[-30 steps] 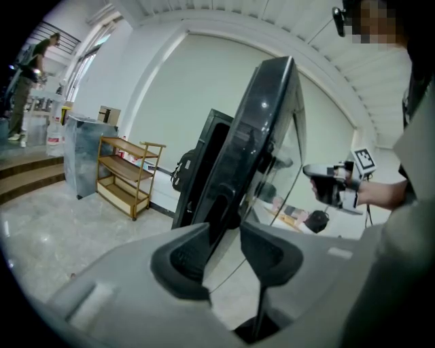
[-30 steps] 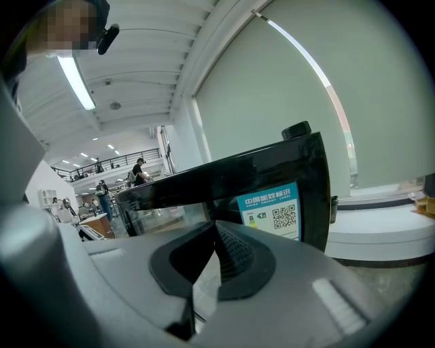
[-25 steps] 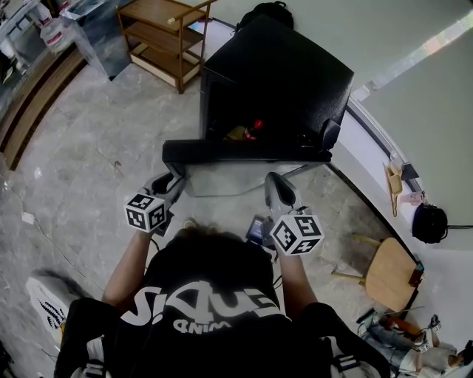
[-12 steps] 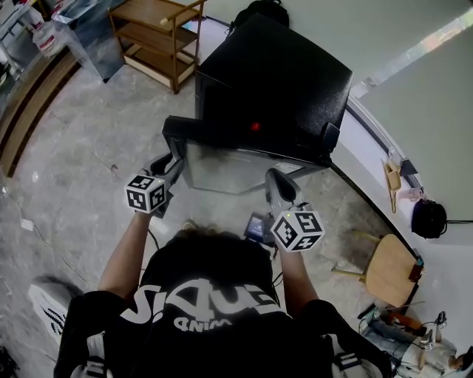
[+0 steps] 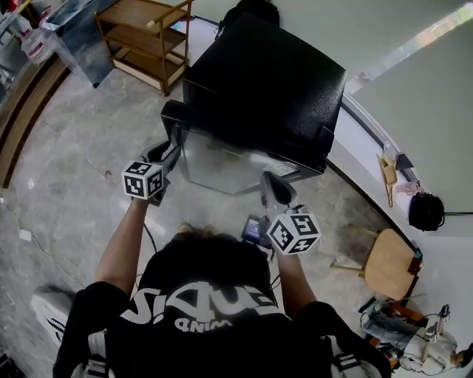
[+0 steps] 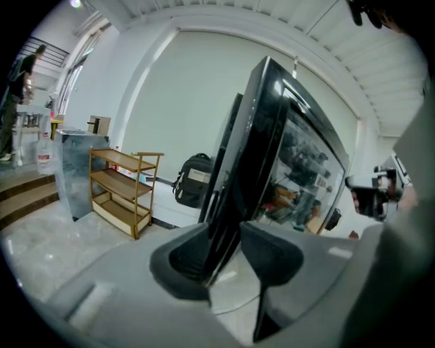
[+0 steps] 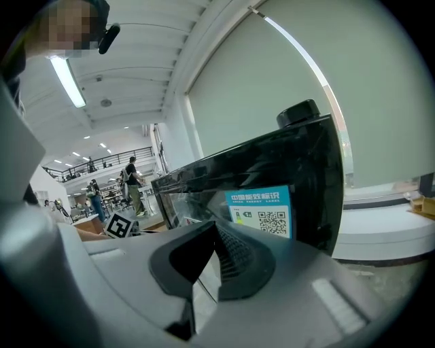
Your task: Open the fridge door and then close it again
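Observation:
A black fridge (image 5: pixel 273 74) with a glass door (image 5: pixel 222 159) stands in front of me. The door lies almost flat against the cabinet, with only a narrow gap on the left. My left gripper (image 5: pixel 171 151) is at the door's free left edge, and its jaws are closing. In the left gripper view that dark edge (image 6: pixel 251 156) runs between the two fingers of the left gripper (image 6: pixel 228 262). My right gripper (image 5: pixel 275 188) hangs just in front of the door's right part, holding nothing. In the right gripper view its fingers meet at the tip of the right gripper (image 7: pixel 216 262), facing the fridge (image 7: pixel 299 183).
A wooden shelf (image 5: pixel 144 37) stands far left of the fridge, and a black backpack (image 5: pixel 251 9) sits behind it. A wooden stool (image 5: pixel 388 266) and a black bag (image 5: pixel 427 212) are at the right by the wall. Steps run along the far left.
The door has swung from half open to nearly shut, hiding the items inside. My left gripper went with its edge, away from me. The right gripper barely moved.

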`<control>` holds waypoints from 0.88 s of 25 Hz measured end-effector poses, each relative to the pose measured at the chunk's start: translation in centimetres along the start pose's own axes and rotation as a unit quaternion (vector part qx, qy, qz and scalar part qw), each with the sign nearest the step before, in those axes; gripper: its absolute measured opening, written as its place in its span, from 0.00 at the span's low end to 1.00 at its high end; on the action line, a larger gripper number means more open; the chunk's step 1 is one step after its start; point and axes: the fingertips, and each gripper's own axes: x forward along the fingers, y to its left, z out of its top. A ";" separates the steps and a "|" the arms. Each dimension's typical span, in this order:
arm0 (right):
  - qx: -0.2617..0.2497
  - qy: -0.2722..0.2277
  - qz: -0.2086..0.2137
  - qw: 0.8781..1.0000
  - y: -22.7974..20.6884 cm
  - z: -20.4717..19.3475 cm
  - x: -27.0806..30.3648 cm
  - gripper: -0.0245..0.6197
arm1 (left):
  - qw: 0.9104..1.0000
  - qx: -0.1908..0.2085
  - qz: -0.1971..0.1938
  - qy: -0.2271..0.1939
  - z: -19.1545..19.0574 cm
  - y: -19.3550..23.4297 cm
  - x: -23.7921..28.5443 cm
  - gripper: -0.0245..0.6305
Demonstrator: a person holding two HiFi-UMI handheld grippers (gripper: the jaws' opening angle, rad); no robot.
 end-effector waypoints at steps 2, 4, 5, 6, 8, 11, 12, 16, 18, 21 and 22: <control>0.002 0.001 -0.004 1.000 -0.4 -0.1 0.0 0.03 | 1.000 0.001 -0.003 0.003 0.4 0.2 0.9 0.26; 0.004 0.002 -0.007 1.000 -0.7 -0.2 -0.1 0.03 | 1.000 0.002 -0.004 0.005 0.8 0.4 1.7 0.26; 0.004 0.002 -0.008 1.000 -0.9 -0.2 -0.1 0.03 | 1.000 0.003 -0.004 0.006 1.0 0.5 2.1 0.26; 0.005 0.002 -0.009 1.000 -1.0 -0.2 -0.2 0.03 | 1.000 0.003 -0.004 0.007 1.2 0.5 2.4 0.25; 0.006 0.001 -0.011 1.000 -1.3 -0.1 -0.3 0.03 | 1.000 0.003 -0.003 0.007 1.4 0.6 2.9 0.25; 0.008 0.001 -0.013 1.000 -1.6 0.0 -0.2 0.03 | 1.000 -0.002 -0.005 0.005 1.8 0.7 3.5 0.25; 0.008 0.001 -0.014 1.000 -1.7 -0.1 -0.2 0.03 | 1.000 -0.003 -0.006 0.005 1.9 0.7 3.7 0.25; 0.008 0.000 -0.016 1.000 -1.9 0.0 -0.2 0.03 | 1.000 -0.005 -0.007 0.009 2.2 0.9 4.6 0.24; 0.007 -0.001 -0.017 1.000 -2.1 0.1 -0.3 0.03 | 1.000 -0.005 -0.009 0.009 2.2 0.8 4.7 0.24; 0.005 0.000 -0.017 1.000 -2.2 0.2 -0.2 0.03 | 1.000 -0.007 -0.006 0.008 2.3 0.9 4.6 0.24; 0.004 0.000 -0.017 1.000 -2.3 0.2 -0.1 0.03 | 1.000 -0.008 -0.004 0.008 2.2 0.9 4.6 0.24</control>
